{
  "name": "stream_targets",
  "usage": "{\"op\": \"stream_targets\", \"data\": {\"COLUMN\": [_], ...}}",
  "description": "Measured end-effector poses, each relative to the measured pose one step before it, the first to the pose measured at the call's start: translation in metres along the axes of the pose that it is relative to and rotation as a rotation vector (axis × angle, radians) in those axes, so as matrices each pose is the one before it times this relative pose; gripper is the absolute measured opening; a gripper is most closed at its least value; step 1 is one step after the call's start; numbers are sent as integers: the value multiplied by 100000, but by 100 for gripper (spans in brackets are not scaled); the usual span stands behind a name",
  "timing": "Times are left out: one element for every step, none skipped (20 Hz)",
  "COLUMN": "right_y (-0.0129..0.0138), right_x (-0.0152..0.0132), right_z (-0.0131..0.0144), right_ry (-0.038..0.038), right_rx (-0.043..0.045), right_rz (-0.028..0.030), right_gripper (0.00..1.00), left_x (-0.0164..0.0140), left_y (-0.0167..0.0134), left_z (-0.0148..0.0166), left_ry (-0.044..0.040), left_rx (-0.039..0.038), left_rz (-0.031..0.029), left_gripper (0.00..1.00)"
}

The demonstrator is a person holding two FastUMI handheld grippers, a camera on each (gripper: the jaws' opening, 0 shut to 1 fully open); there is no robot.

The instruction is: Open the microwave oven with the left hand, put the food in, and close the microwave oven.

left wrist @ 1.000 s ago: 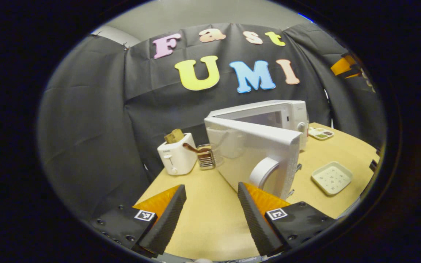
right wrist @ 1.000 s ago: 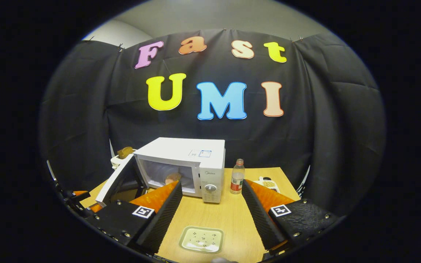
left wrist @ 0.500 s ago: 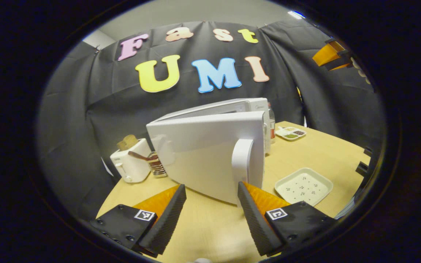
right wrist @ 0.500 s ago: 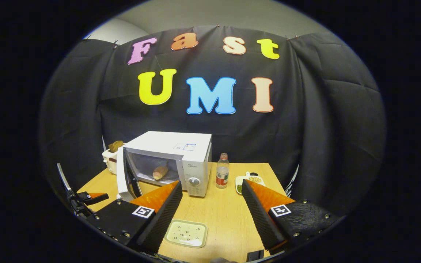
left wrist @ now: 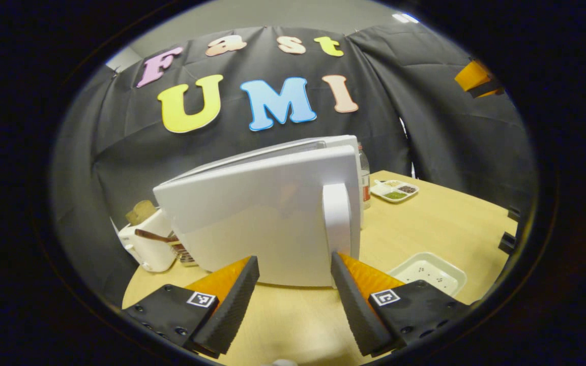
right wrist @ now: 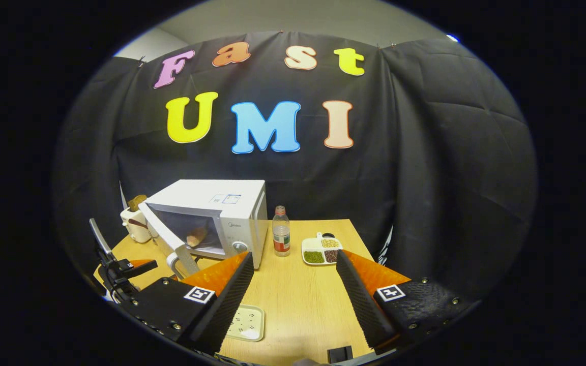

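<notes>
Microwave (right wrist: 222, 216) door ajar, brand print unreadable; left gripper (left wrist: 293, 284), right gripper (right wrist: 293, 284) spread.

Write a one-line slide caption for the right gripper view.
Open right claw hovers over the table; bread sits inside the microwave, its door part-open.

Over the last second my left claw (left wrist: 293, 300) has swung the microwave door (left wrist: 257, 213) from wide open to nearly shut over the food (right wrist: 196, 236), while my right claw (right wrist: 293, 300) has backed away, so the microwave (right wrist: 211, 213) looks smaller and farther left.
</notes>
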State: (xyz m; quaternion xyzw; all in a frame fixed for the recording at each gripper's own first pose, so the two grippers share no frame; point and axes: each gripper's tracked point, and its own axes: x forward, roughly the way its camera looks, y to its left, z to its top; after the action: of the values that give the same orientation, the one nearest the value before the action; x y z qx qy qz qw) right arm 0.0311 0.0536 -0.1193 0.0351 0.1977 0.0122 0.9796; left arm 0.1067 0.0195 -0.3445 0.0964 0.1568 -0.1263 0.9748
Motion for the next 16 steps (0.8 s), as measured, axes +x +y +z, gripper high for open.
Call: {"op": "stream_targets", "data": {"right_y": [-428,-512,-388,-382,-245,-316,-320,224,-218,-17,-163,-112,-108,5,-87,-146], "right_x": [135,119,57,16,30,28,29,-168,-114,-41,47,18,-29,-28,-1,102], "right_z": [94,86,-16,-72,72,-48,-8,-475,-9,-24,66,-143,-50,-88,15,-25], "right_ry": [272,-9,256,205,43,219,316,-20,-145,-189,-56,228,25,384,23,78], "right_rx": [462,282,210,572,649,240,120,43,182,-215,-545,-438,275,393,433,179], "right_rz": [-444,-900,-902,-901,-595,-846,-717,-683,-406,-82,-343,-444,-398,243,-260,-2], "right_gripper": [100,100,100,100,100,100,100,100,100,100,100,100,100,100,100,100], "left_x": [615,644,557,548,672,537,530,575,584,659,586,466,459,426,415,405], "left_y": [-235,-179,-146,-116,-295,-113,-88,-105,-151,-52,-122,-26,-114,-156,-144,9], "left_z": [254,396,69,124,62,216,129,300,121,264,191,252,119,122,192,239], "left_ry": [-401,-500,24,8,-8,-100,-308,-429,-43,-387,-58,-383,29,8,-170,-231], "left_rx": [468,655,494,-43,-72,122,-26,-78,-115,37,505,619,-78,-716,-612,-502], "left_rz": [-579,-356,-338,-486,-501,-276,38,55,-13,223,-51,393,172,45,202,670], "left_gripper": [95,95,95,95,95,95,95,95,95,94,94,96,98,100,100,100]}}
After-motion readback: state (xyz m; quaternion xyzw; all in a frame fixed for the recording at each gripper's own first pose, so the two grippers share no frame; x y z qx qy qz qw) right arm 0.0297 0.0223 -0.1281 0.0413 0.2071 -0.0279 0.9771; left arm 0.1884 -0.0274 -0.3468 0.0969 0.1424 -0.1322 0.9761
